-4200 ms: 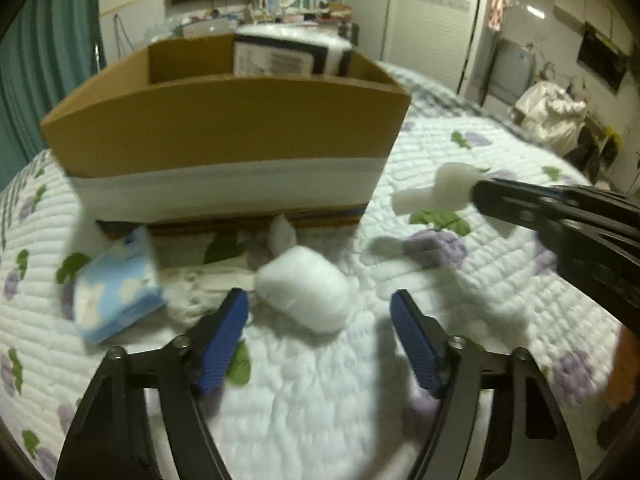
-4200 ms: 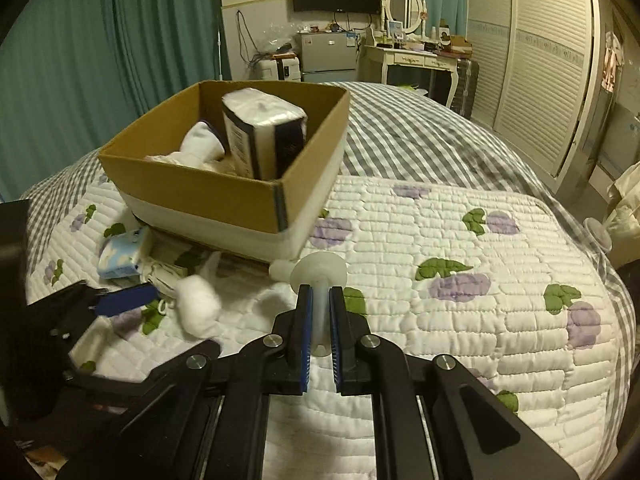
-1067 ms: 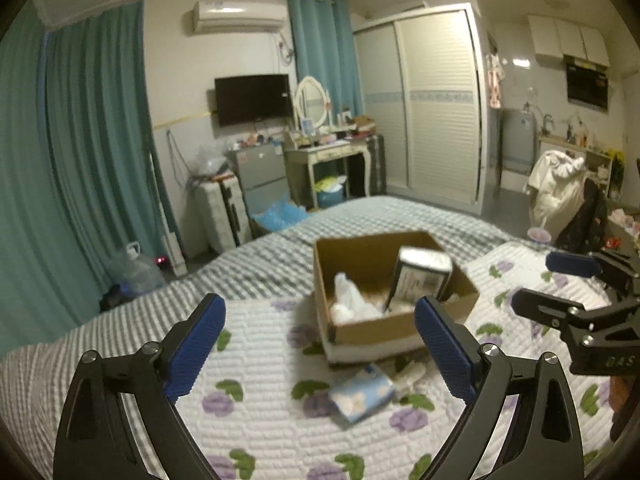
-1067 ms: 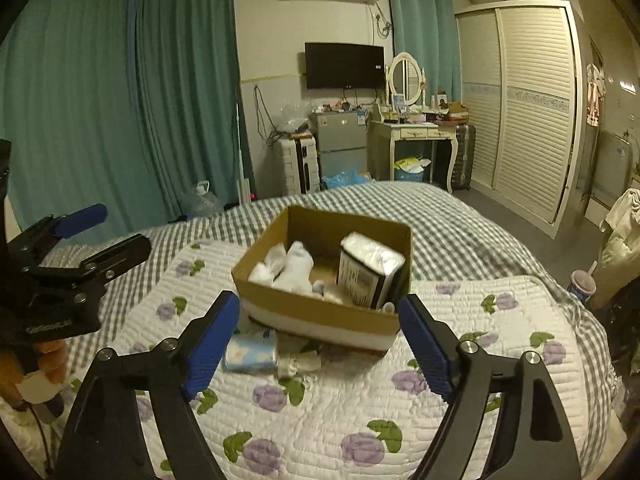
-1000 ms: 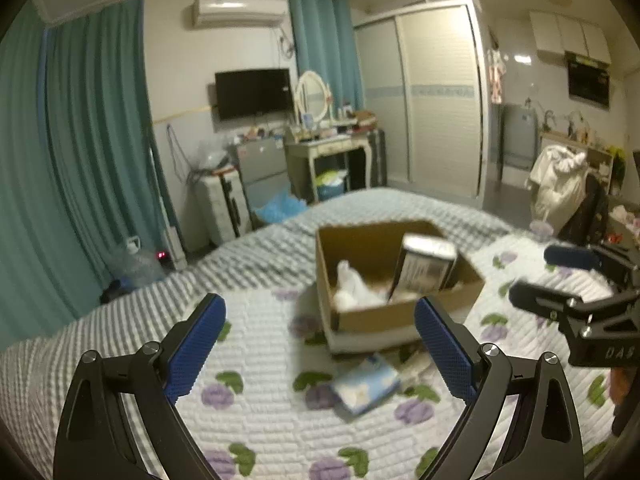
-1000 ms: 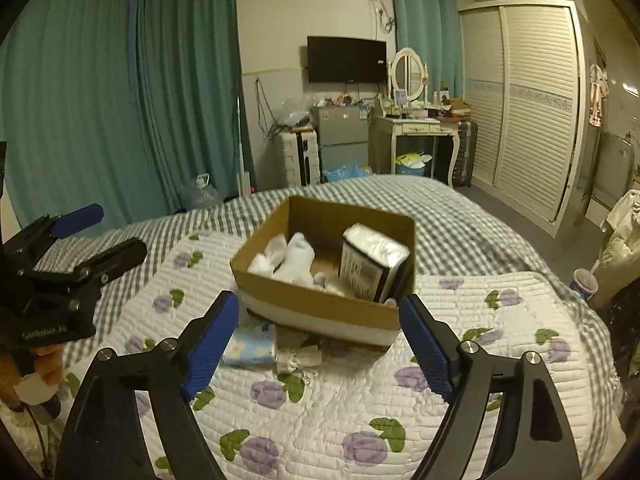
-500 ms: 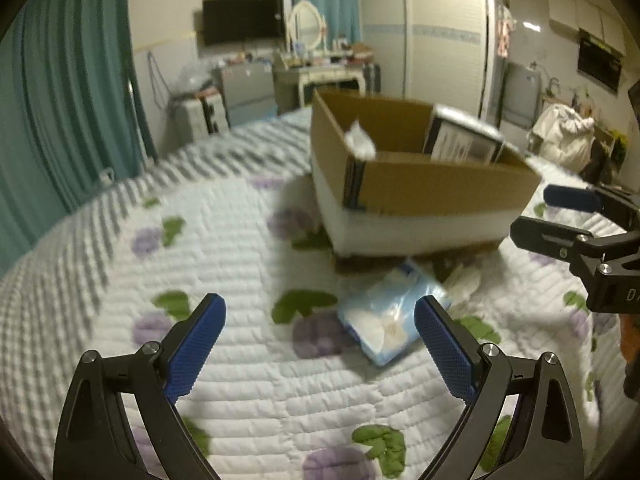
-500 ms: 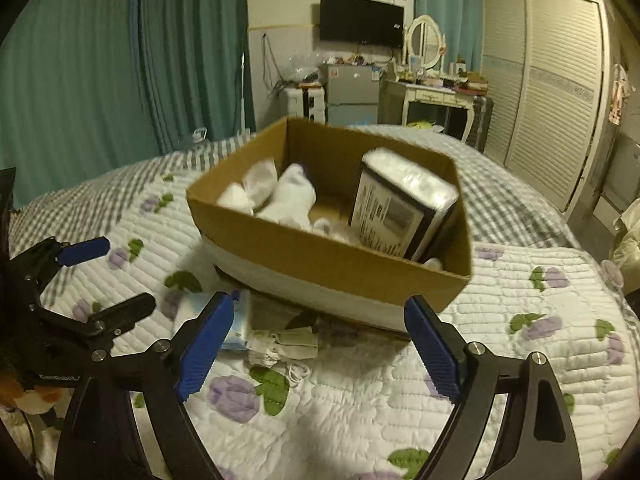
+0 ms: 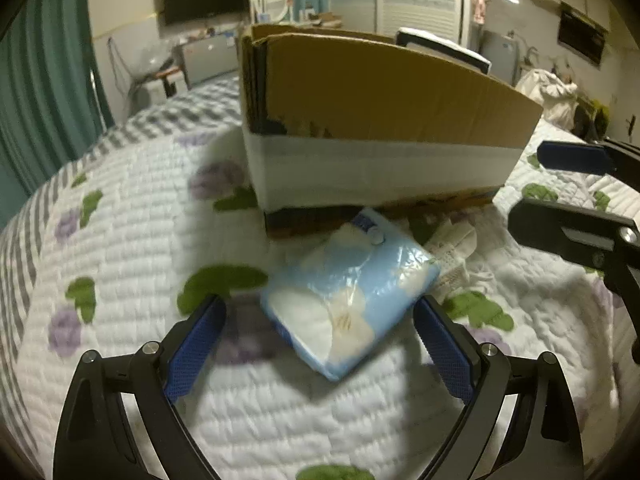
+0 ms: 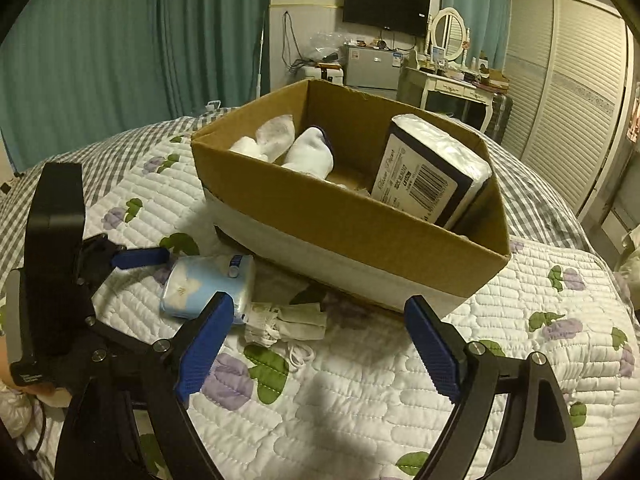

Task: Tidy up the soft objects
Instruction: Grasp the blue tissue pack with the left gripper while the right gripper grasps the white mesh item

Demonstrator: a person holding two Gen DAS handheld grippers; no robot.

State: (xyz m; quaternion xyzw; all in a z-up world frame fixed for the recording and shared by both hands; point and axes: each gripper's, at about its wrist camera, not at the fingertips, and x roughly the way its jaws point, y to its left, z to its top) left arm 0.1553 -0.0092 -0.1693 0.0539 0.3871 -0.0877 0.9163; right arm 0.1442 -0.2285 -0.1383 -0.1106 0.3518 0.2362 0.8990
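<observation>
Down low, the left gripper had its blue fingers spread wide, and the pack lay between them on the quilt, nearer the right finger than the left and touched by neither that I could see. It looked like a soft plastic-wrapped pack of tissues: light, squashy, with a glossy film that would likely slide under a shallow pinch. To my eye the best hold was across its short sides, at the middle of the body, pads pressed deep enough to dent it and not just the loose wrap.

Just past the fingertips and a little to their right lay a crumpled white cloth with a thin cord, limp and likely to trail if lifted by one end. The right gripper hung over it, fingers also wide apart and empty.

Beyond the tips stood the box, open-topped, with white socks and a wrapped block leaning inside.
</observation>
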